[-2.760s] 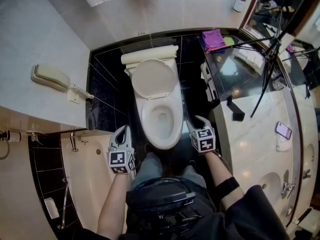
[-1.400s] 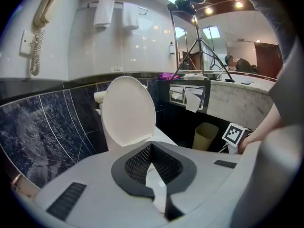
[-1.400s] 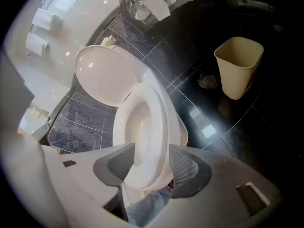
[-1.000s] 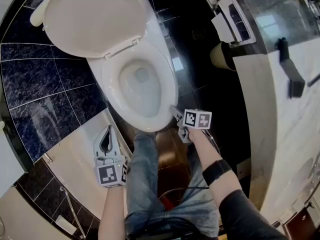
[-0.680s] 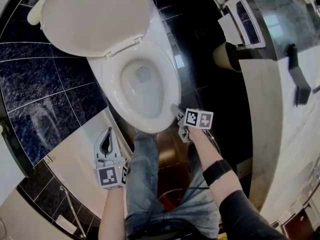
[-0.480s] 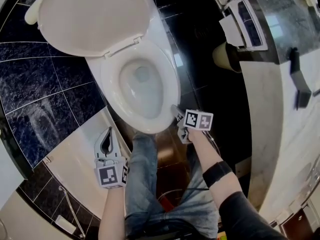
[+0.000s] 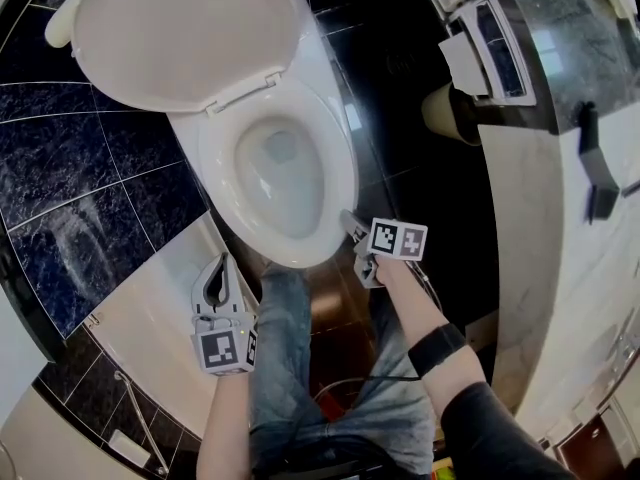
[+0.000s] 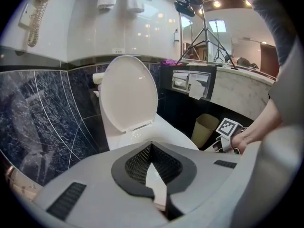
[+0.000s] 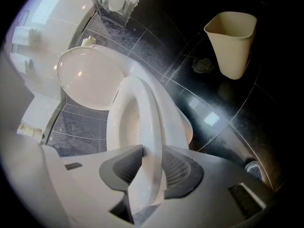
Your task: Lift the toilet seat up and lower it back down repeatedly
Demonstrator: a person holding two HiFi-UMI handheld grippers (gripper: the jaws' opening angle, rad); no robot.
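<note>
The white toilet has its lid (image 7: 190,28) raised against the tank, and the seat (image 7: 215,183) lies flat on the bowl. My right gripper (image 7: 349,220) is at the seat's front right edge. In the right gripper view the seat rim (image 9: 145,113) runs between the two pads of that gripper (image 9: 149,151). Its jaws have just been closing on the rim, and both pads now press on it. My left gripper (image 7: 218,263) hangs to the left of the bowl, apart from it. Its tips meet (image 8: 152,145) with nothing held.
A beige waste bin (image 9: 232,42) stands on the dark floor right of the toilet, near a floor drain (image 9: 204,65). The bathtub's cream rim (image 7: 150,318) lies under the left gripper. A marble counter (image 7: 560,228) runs along the right. The person's jeans-clad legs (image 7: 290,368) stand just before the bowl.
Since the earliest frame the view has closed in on the toilet and the right gripper has reached the seat's front right rim. Over the last second both grippers have barely shifted.
</note>
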